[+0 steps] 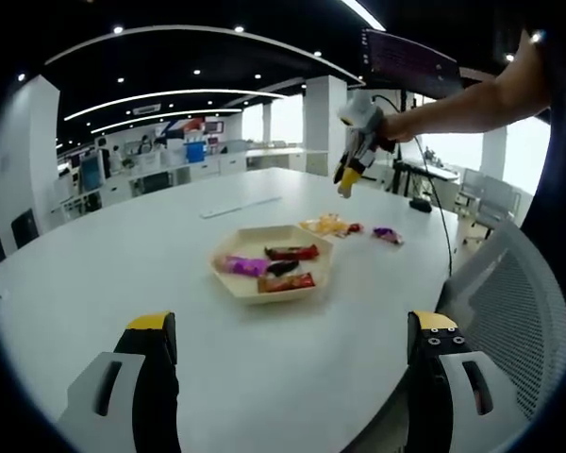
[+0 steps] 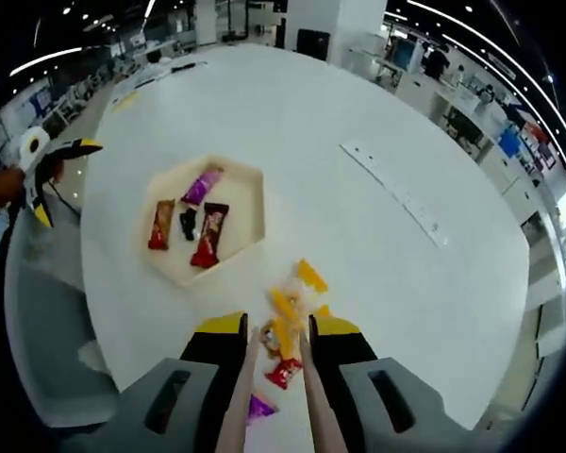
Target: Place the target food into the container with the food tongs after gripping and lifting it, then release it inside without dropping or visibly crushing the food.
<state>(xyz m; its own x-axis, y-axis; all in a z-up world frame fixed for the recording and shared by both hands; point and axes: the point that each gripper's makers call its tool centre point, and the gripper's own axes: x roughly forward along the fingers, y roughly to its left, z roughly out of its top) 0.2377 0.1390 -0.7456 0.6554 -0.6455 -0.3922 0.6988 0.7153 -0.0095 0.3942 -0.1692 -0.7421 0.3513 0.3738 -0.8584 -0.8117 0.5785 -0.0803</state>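
Holding four snack packets (image 2: 193, 219): tray (image 2: 248, 242)

Left gripper (image 1: 288, 354): its 2 yellow-tipped jaws stand wide apart with nothing between them, held low. Right gripper (image 2: 275, 340): its 2 jaws sit close together, clamped on the 2 arms of the food tongs (image 2: 274, 396). In the left gripper view the right gripper (image 1: 351, 170) is raised, pointing downward, carried by a bare, outstretched forearm (image 1: 467, 99).
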